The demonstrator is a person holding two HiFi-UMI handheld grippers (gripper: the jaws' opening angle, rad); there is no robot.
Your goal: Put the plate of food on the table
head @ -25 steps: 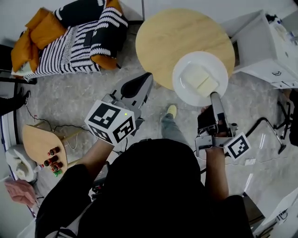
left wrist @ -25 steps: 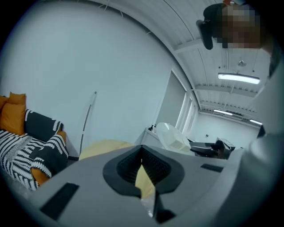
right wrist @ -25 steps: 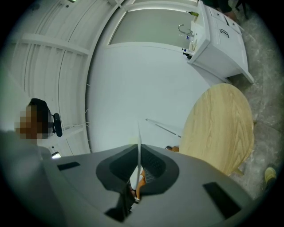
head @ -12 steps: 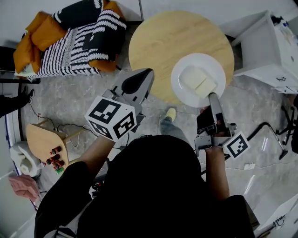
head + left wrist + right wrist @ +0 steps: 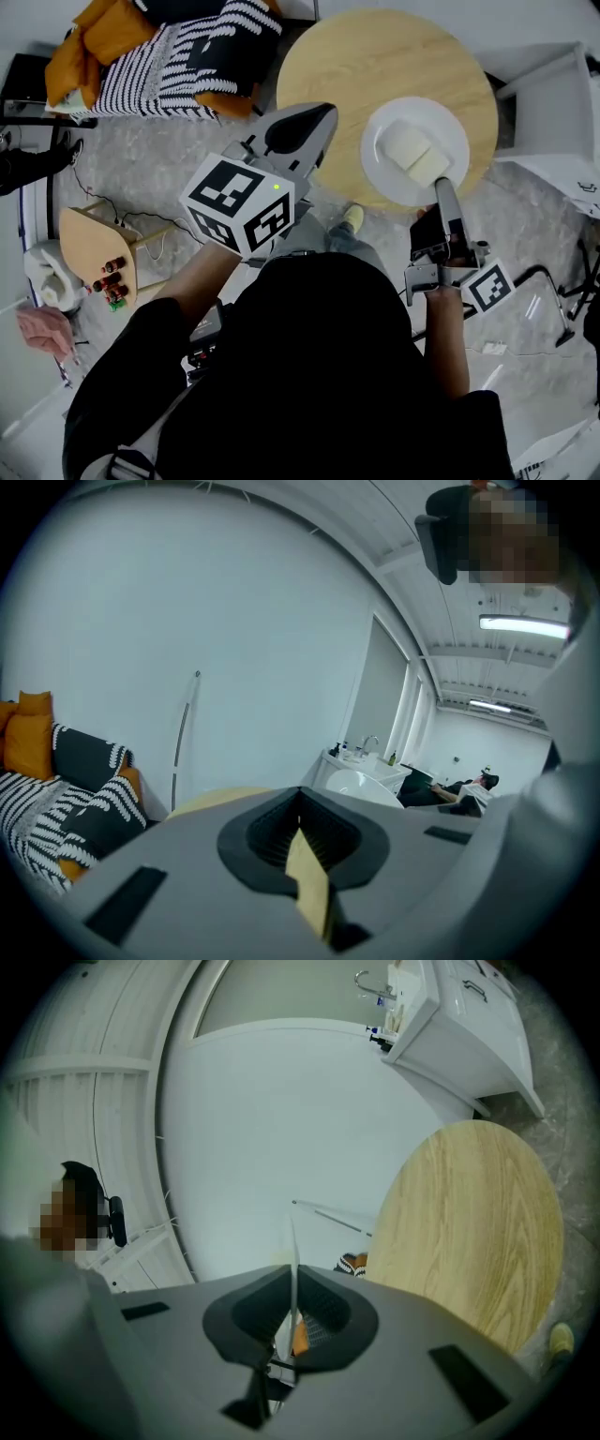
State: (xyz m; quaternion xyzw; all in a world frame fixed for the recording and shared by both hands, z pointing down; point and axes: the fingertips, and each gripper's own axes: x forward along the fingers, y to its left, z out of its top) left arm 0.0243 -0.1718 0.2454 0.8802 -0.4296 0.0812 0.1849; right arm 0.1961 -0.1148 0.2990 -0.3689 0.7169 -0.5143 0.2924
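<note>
A white plate point(image 5: 379, 176) with pale slabs of food point(image 5: 417, 155) hangs over the near right part of the round wooden table point(image 5: 356, 66). My right gripper point(image 5: 441, 184) is shut on the plate's near rim. In the right gripper view the rim shows edge-on as a thin white line point(image 5: 293, 1251) between the pads, with the table point(image 5: 469, 1232) to the right. My left gripper point(image 5: 317, 116) is shut and holds nothing, level with the table's near left edge. In the left gripper view its jaws point(image 5: 302, 841) are together, with the plate point(image 5: 361, 785) beyond.
A black-and-white striped sofa with orange cushions point(image 5: 178, 56) stands left of the table. A white cabinet point(image 5: 553, 122) is at the right. A small wooden stool with bottles point(image 5: 94, 267) sits on the floor at the left. The person's shoe point(image 5: 352, 217) is below the table's edge.
Both grippers have moved forward toward the table. The plate, which overhung the table's near edge, now lies almost wholly over the tabletop. The right gripper keeps its hold.
</note>
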